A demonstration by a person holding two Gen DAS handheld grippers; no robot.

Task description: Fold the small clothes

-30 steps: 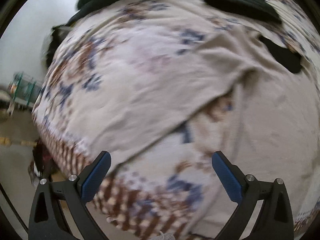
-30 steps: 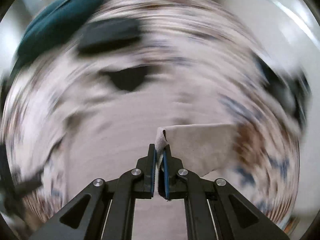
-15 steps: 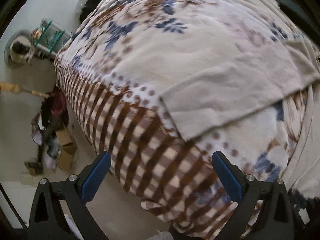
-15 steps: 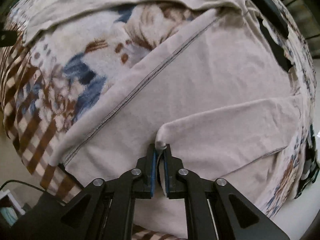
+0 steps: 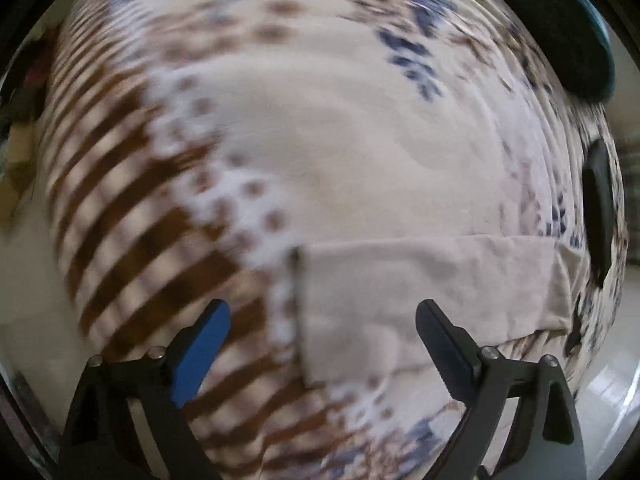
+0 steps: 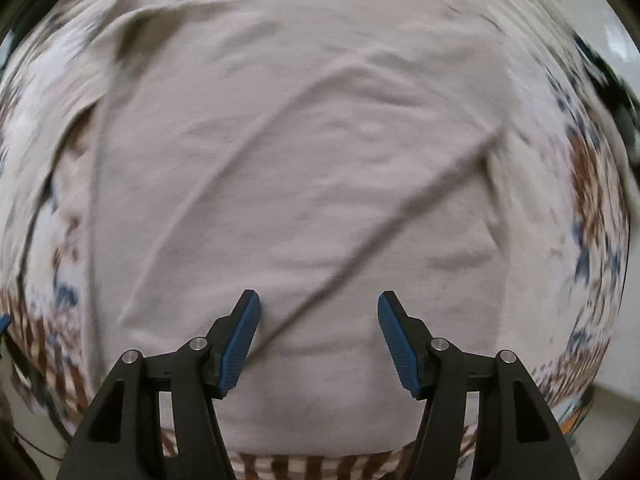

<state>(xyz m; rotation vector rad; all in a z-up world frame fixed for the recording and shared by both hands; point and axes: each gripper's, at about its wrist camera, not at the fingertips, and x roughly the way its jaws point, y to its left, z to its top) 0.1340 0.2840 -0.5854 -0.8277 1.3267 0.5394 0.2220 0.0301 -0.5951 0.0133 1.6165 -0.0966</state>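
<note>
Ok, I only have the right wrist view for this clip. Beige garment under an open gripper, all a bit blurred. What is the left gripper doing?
Observer: The left gripper is open too, holding nothing, hanging over the patterned blanket.
Operator: Is any of the garment near it?
Observer: Yes, a flat band of the beige garment lies ahead of its fingers, with one straight edge showing.
Operator: Anything else on the blanket on that side?
Observer: A dark object sits at the far right edge; it is too blurred to identify.
</note>
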